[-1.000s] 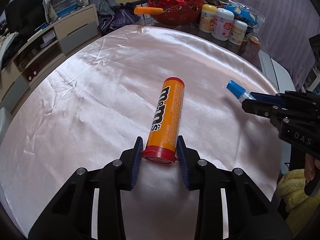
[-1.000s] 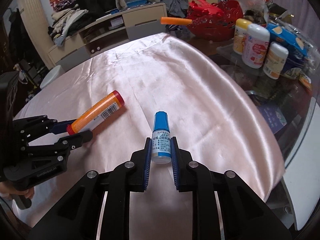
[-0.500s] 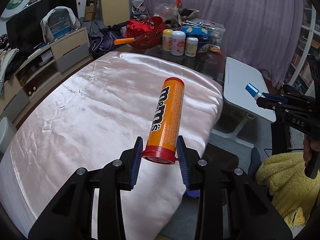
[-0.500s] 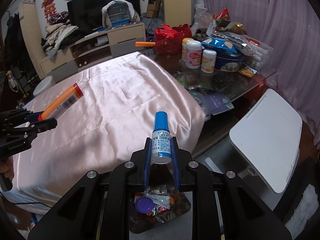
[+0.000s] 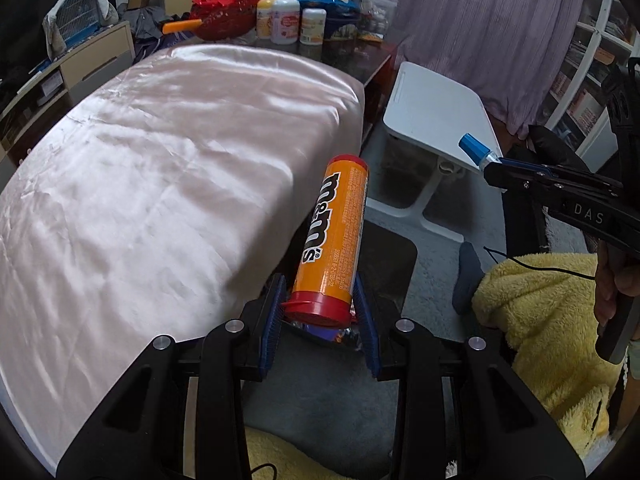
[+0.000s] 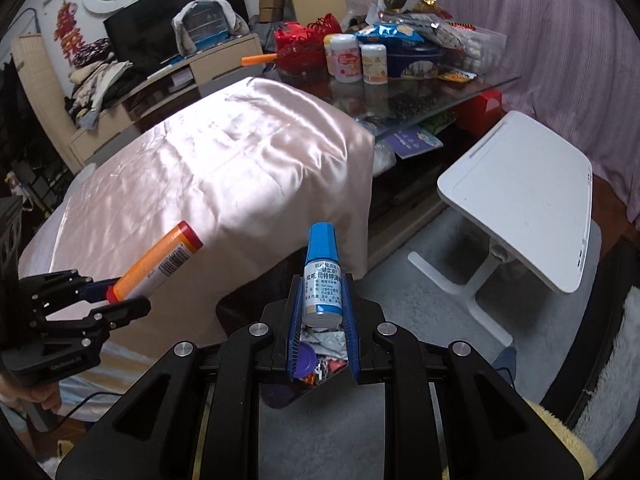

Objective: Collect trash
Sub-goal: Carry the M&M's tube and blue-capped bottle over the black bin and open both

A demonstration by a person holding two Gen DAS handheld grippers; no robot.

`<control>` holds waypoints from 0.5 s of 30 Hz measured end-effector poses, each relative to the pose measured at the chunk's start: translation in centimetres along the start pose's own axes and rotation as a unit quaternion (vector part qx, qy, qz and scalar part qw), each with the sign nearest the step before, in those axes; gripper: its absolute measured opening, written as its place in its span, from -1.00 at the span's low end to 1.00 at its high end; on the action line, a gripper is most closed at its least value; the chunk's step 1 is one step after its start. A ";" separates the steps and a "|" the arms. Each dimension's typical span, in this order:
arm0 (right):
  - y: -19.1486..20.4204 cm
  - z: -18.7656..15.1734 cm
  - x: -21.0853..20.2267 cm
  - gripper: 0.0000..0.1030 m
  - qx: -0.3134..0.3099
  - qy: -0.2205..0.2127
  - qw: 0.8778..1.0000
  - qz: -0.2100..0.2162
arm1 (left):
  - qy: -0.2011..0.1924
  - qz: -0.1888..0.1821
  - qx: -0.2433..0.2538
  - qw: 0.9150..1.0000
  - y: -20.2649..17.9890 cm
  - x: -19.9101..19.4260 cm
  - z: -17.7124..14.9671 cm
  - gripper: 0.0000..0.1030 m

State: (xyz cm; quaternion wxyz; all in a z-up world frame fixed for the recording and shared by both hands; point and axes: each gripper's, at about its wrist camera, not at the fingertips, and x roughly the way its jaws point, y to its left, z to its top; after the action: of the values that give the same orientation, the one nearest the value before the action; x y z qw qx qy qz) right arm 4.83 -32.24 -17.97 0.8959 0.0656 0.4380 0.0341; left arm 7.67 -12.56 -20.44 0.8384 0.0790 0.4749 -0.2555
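A pink satin-covered bench (image 5: pixel 160 184) fills the left of both views, with a white side table (image 6: pixel 520 196) to its right. Below both grippers sits a dark trash bin (image 6: pixel 320 360) holding wrappers. The left gripper (image 5: pixel 320 312) is clamped on an orange M&M's tube (image 5: pixel 336 236), held off the bench's edge. The right gripper (image 6: pixel 322 312) pinches a small blue-capped dropper bottle (image 6: pixel 322 280) directly above the bin.

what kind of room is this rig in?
Most likely a home living room: a TV on a low cabinet, a small cage on top, and a glass table crowded with snack packets and bottles.
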 end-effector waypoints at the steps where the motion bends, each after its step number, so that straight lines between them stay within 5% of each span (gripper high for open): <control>1: -0.3 -0.4 0.6 -0.61 0.006 0.007 1.000 0.001 | 0.010 -0.002 0.000 1.000 -0.2 0.8 -0.3 -0.37; 15: -0.6 -3.4 10.9 -0.61 0.052 0.126 0.990 0.040 | 0.092 0.007 -0.009 0.996 -1.0 10.8 -1.2 -0.37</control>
State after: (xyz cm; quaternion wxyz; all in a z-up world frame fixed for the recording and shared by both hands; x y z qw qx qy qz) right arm 8.85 -31.23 -28.58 0.8268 0.1245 0.5458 0.0553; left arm 10.77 -16.77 -29.97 0.7939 0.0973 0.5516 -0.2369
